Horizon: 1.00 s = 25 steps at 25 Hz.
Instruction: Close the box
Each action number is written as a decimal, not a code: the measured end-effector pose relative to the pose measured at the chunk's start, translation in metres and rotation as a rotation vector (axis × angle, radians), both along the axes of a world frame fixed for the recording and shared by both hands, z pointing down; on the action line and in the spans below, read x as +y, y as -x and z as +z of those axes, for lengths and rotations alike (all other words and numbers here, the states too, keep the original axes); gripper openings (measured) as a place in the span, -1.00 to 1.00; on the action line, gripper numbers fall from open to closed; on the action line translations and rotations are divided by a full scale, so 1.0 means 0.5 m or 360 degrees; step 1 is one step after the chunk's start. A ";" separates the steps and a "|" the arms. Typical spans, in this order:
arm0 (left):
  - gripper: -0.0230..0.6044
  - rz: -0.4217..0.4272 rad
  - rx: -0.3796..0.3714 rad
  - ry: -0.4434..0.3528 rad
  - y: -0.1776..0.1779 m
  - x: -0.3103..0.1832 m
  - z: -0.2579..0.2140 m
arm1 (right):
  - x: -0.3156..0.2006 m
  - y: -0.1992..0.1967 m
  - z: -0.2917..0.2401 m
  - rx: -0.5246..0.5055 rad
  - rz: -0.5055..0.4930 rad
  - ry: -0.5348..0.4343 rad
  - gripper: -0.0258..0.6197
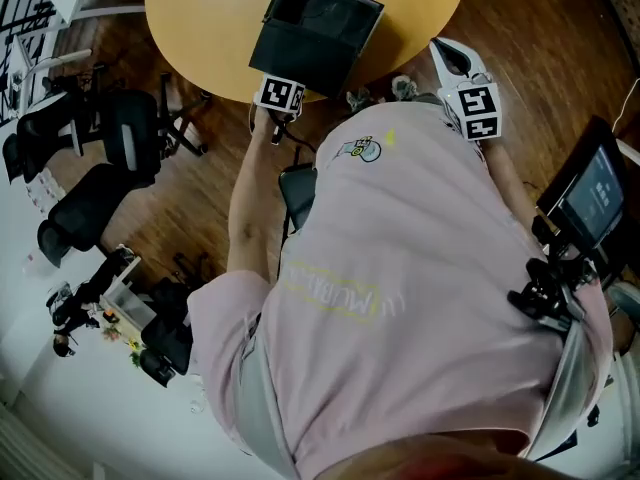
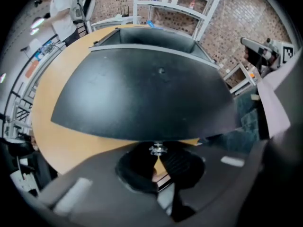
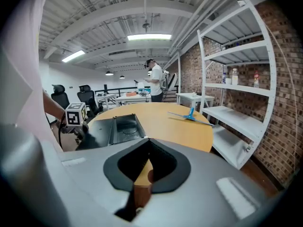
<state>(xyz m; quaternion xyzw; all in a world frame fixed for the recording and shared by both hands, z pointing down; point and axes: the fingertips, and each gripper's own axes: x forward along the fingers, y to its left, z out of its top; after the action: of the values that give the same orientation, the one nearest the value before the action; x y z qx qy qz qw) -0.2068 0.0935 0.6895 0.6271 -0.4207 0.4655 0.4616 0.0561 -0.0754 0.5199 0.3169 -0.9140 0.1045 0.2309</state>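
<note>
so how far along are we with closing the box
Done: only the grasp, left gripper shut on the lid at its near edge. In hand: lid open, box inside exposed. Left: swing it over and press shut. Right gripper idle.

Ceiling strip lights [image 3: 144, 37] high above the right gripper [image 3: 149, 148] give bright, even light, while just ahead of the left gripper [image 2: 157, 154] the matte black lid [image 2: 142, 93] looks dim and soft, and both fisheye views bend and darken toward their edges.
</note>
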 end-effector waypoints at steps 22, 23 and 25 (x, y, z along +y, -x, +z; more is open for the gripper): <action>-0.79 -0.0405 -0.0547 -0.0314 0.187 0.164 -0.112 | 0.006 0.068 0.043 -0.0055 -0.0196 0.0052 -0.91; -0.69 -0.0360 -0.0576 -0.0257 0.183 0.186 -0.079 | -0.002 0.052 0.051 -0.0049 -0.0152 0.0049 -0.91; -0.55 -0.0254 -0.0626 -0.0155 0.173 0.226 -0.038 | -0.019 0.009 0.079 0.0000 -0.0062 0.0037 -0.91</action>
<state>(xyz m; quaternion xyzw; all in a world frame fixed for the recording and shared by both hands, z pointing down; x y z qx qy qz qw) -0.2935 0.2067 0.6706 0.5104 -0.5729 0.5201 0.3752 0.0515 -0.0851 0.5592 0.2964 -0.9187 0.1106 0.2367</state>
